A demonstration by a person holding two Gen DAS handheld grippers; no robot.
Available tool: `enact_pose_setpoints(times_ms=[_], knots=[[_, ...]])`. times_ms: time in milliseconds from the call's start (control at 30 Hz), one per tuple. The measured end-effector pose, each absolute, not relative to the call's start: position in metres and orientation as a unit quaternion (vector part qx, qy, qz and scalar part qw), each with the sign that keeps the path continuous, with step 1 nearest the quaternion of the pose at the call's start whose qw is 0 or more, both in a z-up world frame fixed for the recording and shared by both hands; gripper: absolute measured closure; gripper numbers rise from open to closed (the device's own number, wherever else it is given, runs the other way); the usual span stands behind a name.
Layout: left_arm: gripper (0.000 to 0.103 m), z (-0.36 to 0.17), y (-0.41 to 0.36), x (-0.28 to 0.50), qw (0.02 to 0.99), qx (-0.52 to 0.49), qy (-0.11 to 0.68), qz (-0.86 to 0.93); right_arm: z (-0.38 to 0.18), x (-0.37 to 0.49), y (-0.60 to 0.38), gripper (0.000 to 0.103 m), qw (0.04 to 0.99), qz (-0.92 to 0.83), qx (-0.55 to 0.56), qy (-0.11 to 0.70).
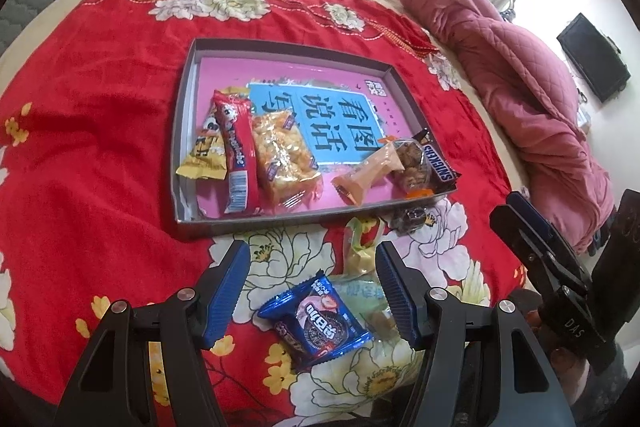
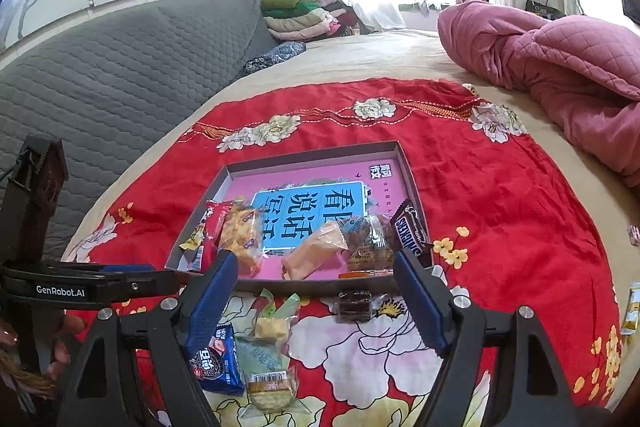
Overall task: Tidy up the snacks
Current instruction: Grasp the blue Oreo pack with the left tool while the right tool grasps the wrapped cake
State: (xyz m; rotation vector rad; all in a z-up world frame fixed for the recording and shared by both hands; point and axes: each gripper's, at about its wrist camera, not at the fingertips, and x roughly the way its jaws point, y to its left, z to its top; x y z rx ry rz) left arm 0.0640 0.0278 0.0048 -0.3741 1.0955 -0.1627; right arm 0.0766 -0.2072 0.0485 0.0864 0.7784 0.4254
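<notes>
Left tongs (image 1: 314, 299) hang released over the blue cookie packet (image 1: 316, 321) on the bed; right tongs (image 2: 316, 301) empty. Descend squarely, pinch the packet's middle, carry it into the tray (image 1: 184, 131).

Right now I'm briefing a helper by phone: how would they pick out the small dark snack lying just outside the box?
Find the shallow grey box on the red flowered blanket. Just outside its near wall, below the Snickers bar corner, lies a small dark brown block in clear wrap. Unlike the blue cookie packet and pale green-wrapped snacks beside it, it is nearly black and squat.
</notes>
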Motion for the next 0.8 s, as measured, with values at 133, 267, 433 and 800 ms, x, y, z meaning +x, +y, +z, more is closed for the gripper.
enact_pose_setpoints(times_ms=[133,267,433,800], knots=[[0.036,0.006,0.026,0.064,0.833,-0.177,0.518,-0.077,0.046,0.079,-0.209,0.018,0.9,0.208,0.048,0.381],[0.036,0.007,0.024,0.062,0.832,-0.179,0.519,-0.077,0.046,0.078,-0.21,0.018,0.898,0.21,0.049,0.383],[0.036,0.003,0.022,0.058,0.825,-0.187,0.527,-0.081,0.044,0.071,-0.214,0.016,0.893,0.217,0.052,0.391],[0.036,-0.023,0.023,0.044,0.794,-0.215,0.564,-0.077,0.027,0.059,-0.216,0.016,0.866,0.23,0.059,0.44]])
